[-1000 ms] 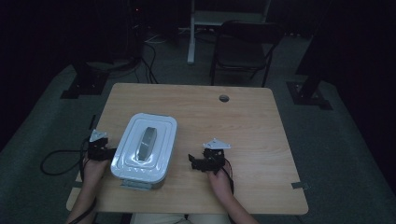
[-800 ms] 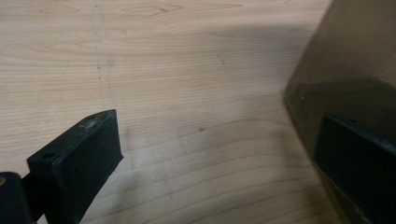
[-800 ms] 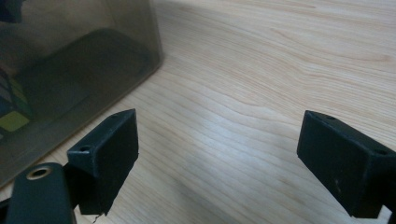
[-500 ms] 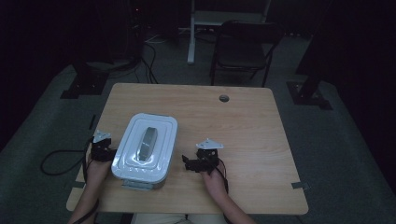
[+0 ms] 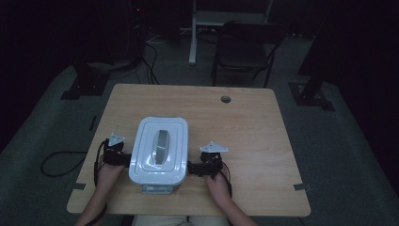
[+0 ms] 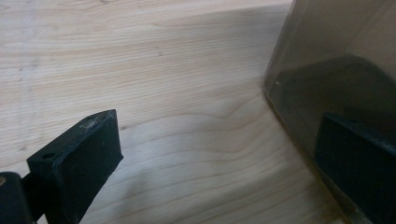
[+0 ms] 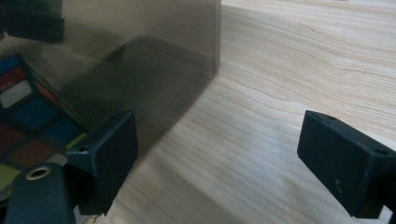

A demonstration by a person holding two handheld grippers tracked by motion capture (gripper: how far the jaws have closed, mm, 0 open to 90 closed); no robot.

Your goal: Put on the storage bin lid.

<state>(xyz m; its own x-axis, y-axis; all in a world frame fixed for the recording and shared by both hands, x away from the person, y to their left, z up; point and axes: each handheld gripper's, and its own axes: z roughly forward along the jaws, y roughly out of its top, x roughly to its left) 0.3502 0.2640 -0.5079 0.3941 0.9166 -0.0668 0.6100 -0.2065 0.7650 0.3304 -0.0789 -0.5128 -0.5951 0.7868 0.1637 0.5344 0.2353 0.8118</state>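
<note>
Right claw (image 5: pixel 192 168) now closer, both claws gaping, box (image 5: pixel 158 149) snug between them.

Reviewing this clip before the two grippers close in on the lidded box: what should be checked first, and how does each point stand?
1. Left gripper at the box's left side: ok.
2. Right gripper at its right side: ok.
3. Both sets of jaws open: ok.
4. Lid seated on the box: ok from the high view.
5. Lid latched: cannot tell.
6. Contents: a colourful cube shows through the tinted wall; whether it is loose, cannot tell.
</note>
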